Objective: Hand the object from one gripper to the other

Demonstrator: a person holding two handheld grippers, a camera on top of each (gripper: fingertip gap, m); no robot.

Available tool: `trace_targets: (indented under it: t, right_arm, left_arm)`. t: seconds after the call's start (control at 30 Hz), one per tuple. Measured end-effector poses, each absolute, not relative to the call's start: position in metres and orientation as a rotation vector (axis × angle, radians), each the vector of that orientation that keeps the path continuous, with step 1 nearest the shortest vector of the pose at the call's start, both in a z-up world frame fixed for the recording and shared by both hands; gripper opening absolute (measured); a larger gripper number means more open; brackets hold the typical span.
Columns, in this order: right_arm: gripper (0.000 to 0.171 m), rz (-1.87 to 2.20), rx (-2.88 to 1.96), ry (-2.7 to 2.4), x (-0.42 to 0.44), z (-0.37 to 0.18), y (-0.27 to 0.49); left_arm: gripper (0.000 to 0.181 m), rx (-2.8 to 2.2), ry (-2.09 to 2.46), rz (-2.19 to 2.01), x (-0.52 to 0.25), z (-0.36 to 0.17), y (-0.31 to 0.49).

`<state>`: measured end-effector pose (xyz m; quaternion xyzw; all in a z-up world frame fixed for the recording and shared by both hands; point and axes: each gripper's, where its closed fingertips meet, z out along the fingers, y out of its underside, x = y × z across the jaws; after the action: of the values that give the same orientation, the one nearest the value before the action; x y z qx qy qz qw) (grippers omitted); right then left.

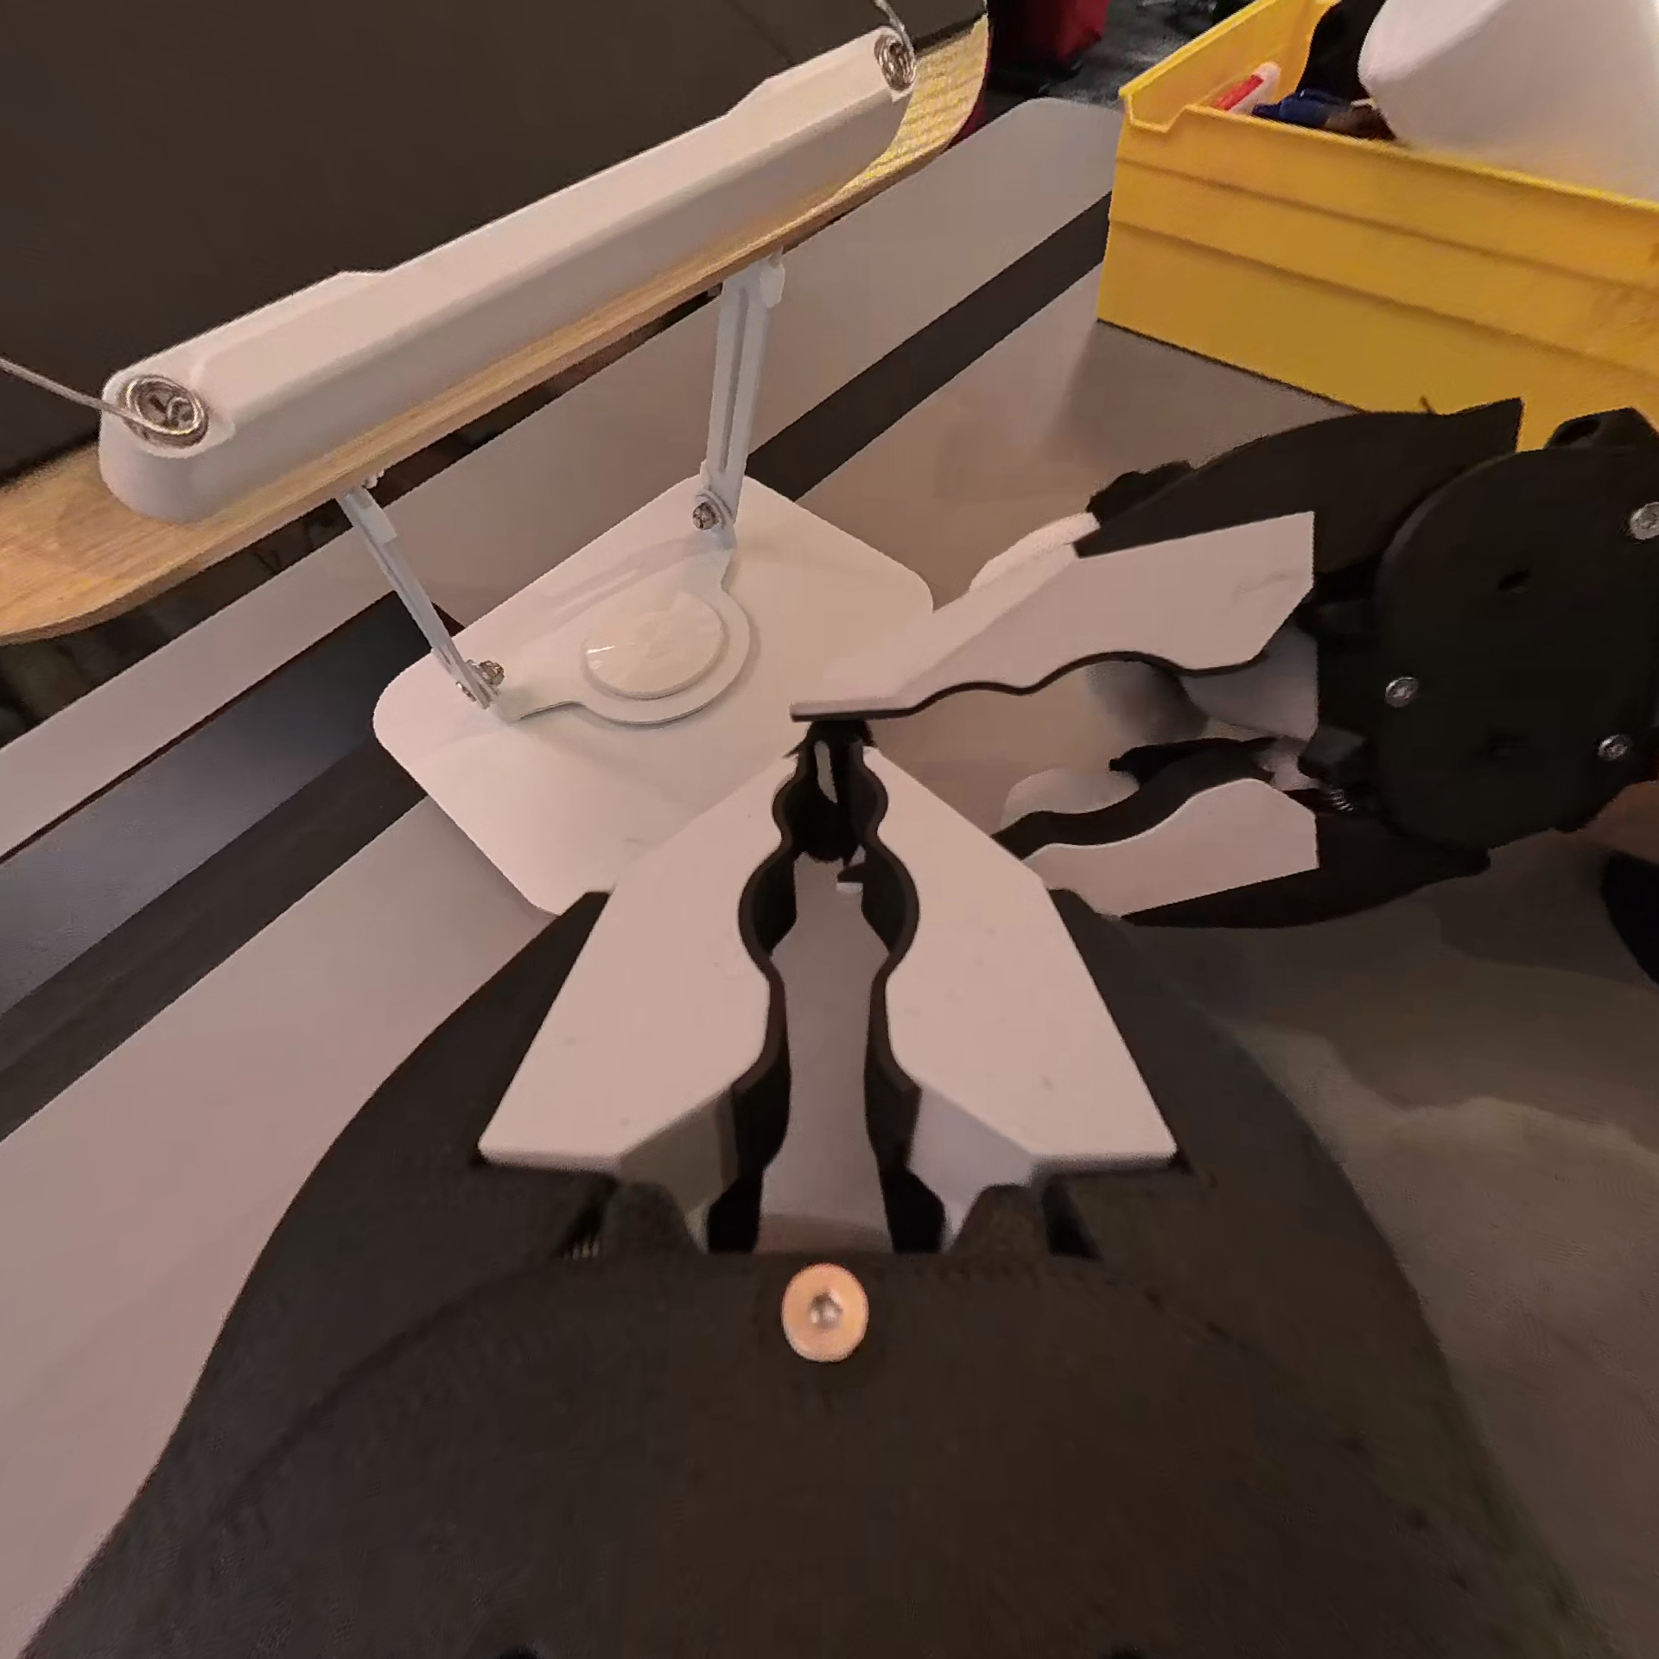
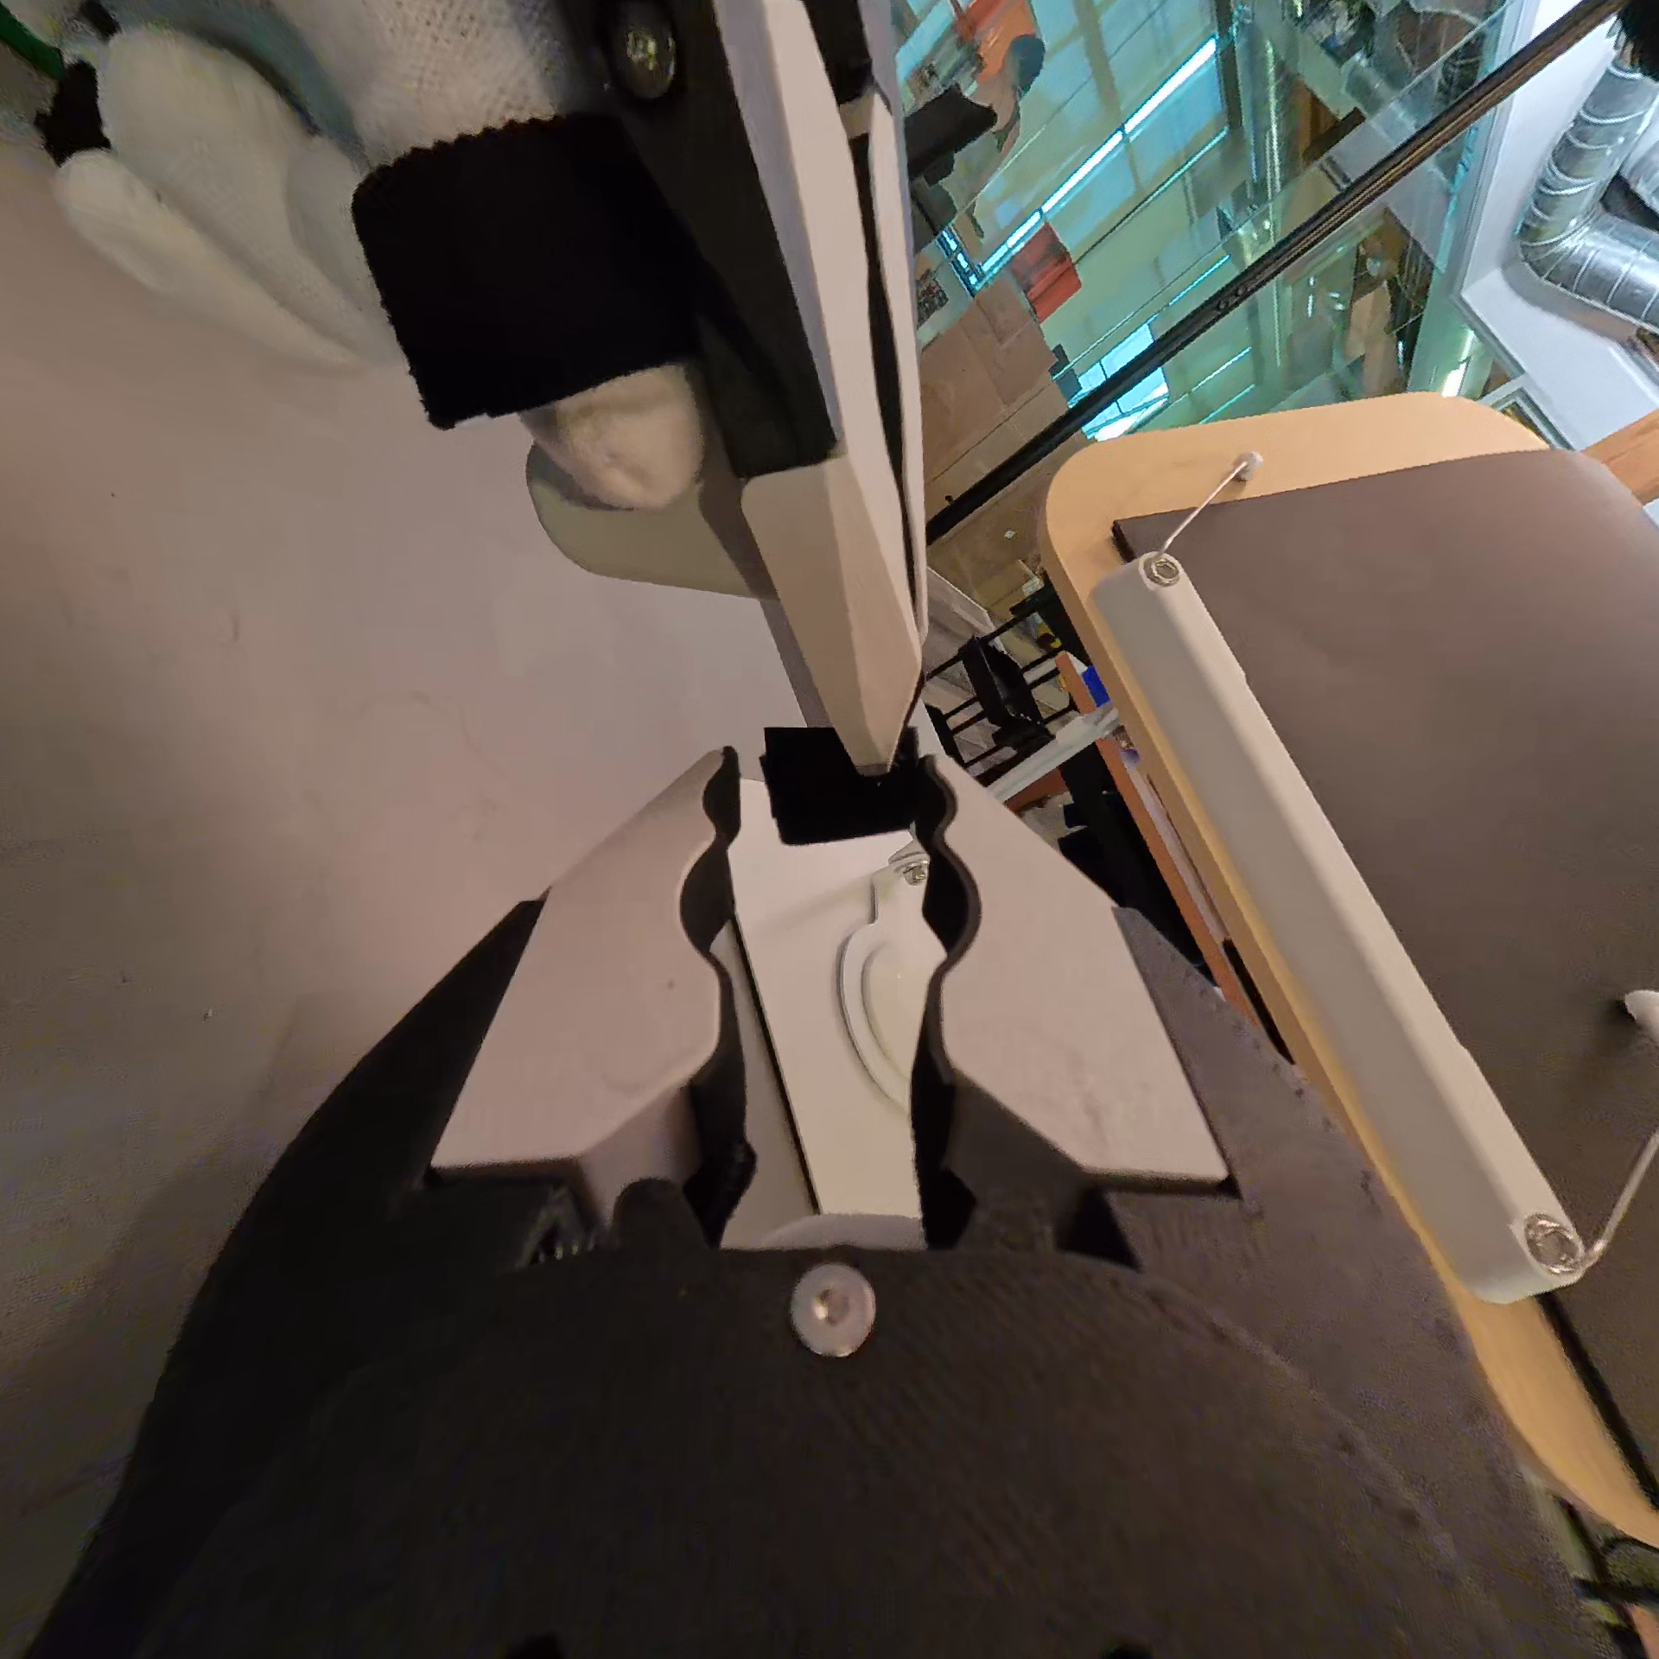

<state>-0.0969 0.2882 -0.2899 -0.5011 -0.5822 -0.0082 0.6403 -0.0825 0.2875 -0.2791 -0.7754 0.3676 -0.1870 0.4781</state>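
I keep the left gripper (image 1: 830,763) with its jaws pinching the small black object (image 2: 839,790) at the very tips, so most of it stays exposed between the spread jaws of my right gripper (image 2: 830,776), raised off the worktop (image 1: 269,1032) for the handover

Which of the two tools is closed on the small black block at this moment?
The left tool pinches the black block at its tips. The right tool is open, one finger on each side of the block.
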Motion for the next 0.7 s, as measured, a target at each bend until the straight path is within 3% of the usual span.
trace_targets:
  t: [0.7]
  right_arm:
    - [0.026, 0.068, -1.168, -1.28, -0.095, -0.285, 0.2886]
  left_arm:
    - [0.012, -1.889, 0.892, -0.512, -0.078, -0.2755, 0.2837]
